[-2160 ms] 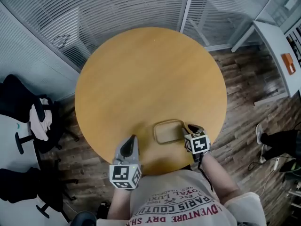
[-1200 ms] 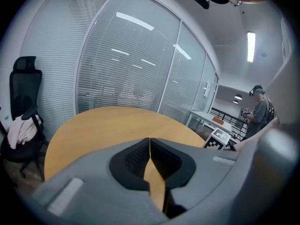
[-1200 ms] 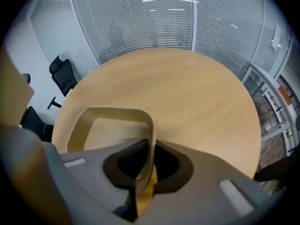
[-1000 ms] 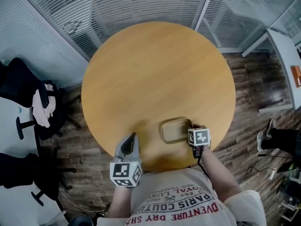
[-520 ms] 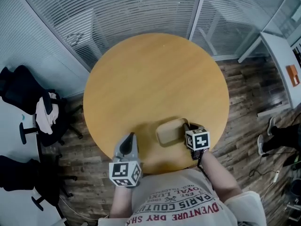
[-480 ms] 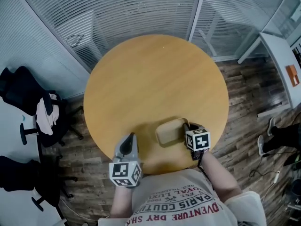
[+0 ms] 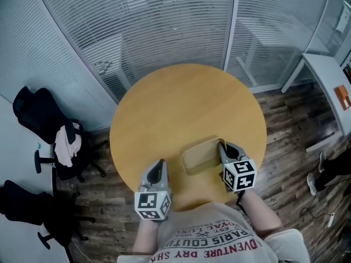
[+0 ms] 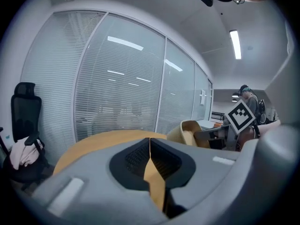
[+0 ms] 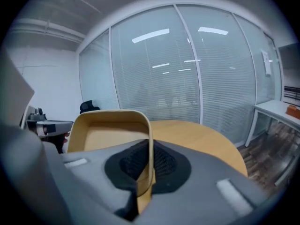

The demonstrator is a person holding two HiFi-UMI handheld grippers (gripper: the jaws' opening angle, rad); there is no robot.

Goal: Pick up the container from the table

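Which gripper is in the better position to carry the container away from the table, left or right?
The right. The right gripper is shut on the rim of the tan container. The left gripper is shut on nothing and sits apart from it, over the round table.

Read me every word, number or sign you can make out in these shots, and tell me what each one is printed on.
"PARIS COUTU": red print on the person's shirt, its end cut off.
"ADVENTURE": the next red line on that shirt, the rest out of frame.
A smaller line on the shirt: too small to read.
Cubes on the left gripper and right gripper: black-and-white square markers, no letters.
The container: no print visible.
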